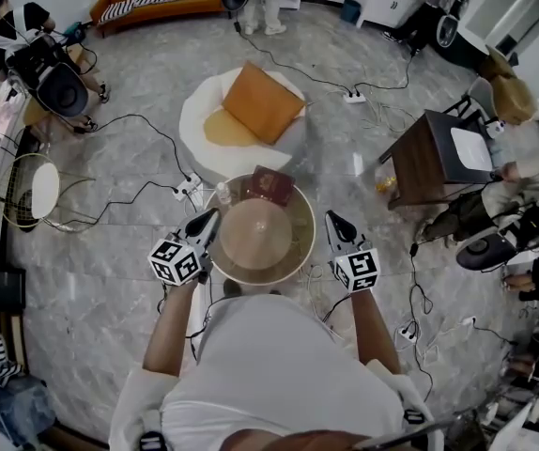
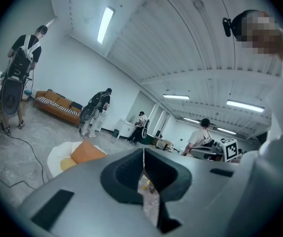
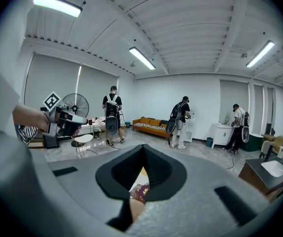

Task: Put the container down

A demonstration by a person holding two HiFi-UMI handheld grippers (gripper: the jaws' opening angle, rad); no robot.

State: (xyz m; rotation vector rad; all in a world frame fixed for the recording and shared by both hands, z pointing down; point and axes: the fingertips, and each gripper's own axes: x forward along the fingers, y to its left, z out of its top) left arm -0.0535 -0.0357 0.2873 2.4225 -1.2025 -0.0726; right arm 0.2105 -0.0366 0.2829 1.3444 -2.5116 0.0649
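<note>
White shirt [image 1: 279, 365] is filling the bottom of the head view, with both forearms reaching out from it toward the pouf [image 1: 197, 120].

The container [image 1: 255, 238] is hanging between the two grippers on the person's side of the pouf, just short of it. It's reading big against the pouf, so I'm judging it's off the floor [image 1: 100, 280]. It's round, beige inside with a clear rim, so there's no long axis to line up.

The left gripper [image 1: 209, 220] is showing its jaws pressed together, tip meeting the container's rim. Its own view is showing only a thin pale sliver between the pads, which I'm taking as that rim being pinched. The right gripper [image 1: 331, 220] is doing the same: jaws closed, tip on the opposite rim, with beige showing under the pads in its own view.

A dark red packet [image 1: 271, 184] is sitting at the container edge nearest the pouf. I can't tell whether it's inside or underneath.

The relation that matters is that the grips are sitting directly across from each other. The container is centred between the fingers and neither hand is nearer. So the set-down is looking like a straight drop with both hands sinking together, or it's going to tip.

The landing patch is the floor on the person's side of the pouf. A power strip [image 1: 187, 189] and its cables are lying just beside the pouf there, so that's worth watching.
</note>
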